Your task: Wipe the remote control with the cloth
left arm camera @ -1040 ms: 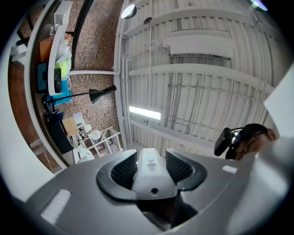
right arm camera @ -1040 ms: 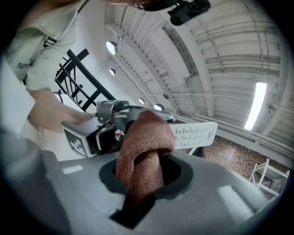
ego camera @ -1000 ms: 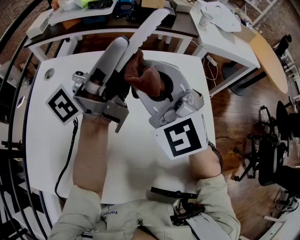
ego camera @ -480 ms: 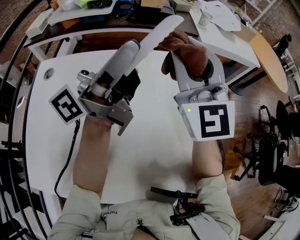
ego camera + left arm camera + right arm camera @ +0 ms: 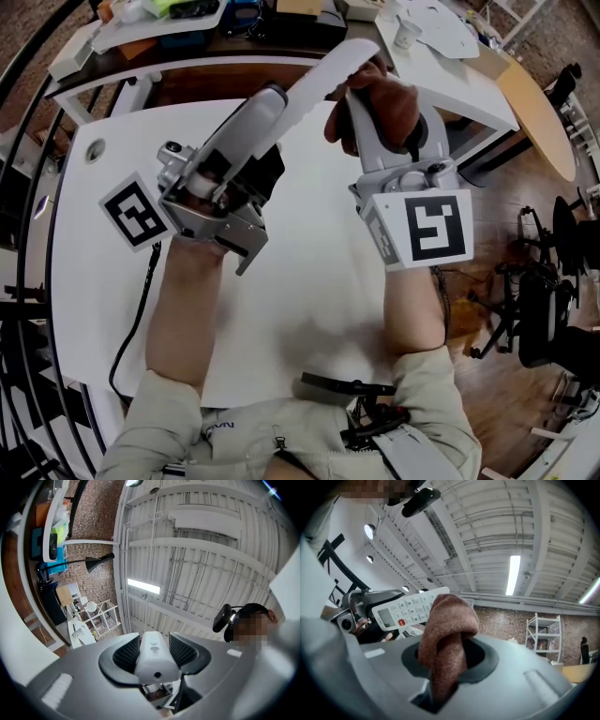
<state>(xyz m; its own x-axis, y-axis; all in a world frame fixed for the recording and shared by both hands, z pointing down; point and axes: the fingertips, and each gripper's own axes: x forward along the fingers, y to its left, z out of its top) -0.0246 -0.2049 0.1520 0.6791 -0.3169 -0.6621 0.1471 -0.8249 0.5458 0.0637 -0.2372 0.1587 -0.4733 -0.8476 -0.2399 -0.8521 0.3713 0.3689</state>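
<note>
**Bringing the cloth against the far end of the raised remote**

The remote control (image 5: 319,82) is held in the air above the white counter (image 5: 309,281), well clear of it. It is a long, slim white handset. Its near end is clamped between the jaws of the left tool (image 5: 265,112), and its long axis runs diagonally up and to the right, away from the person. In the right gripper view its face shows a small display, rows of pale buttons and one red key.

The brown cloth (image 5: 380,108) lies just right of the remote's far end, touching it or nearly so; the views do not settle which. The right tool (image 5: 389,129) is closed on it, a bunched fold sticking out past the jaws. The remote's button face is turned toward the cloth, so a wipe would likely run along that diagonal toward the left tool.
</note>
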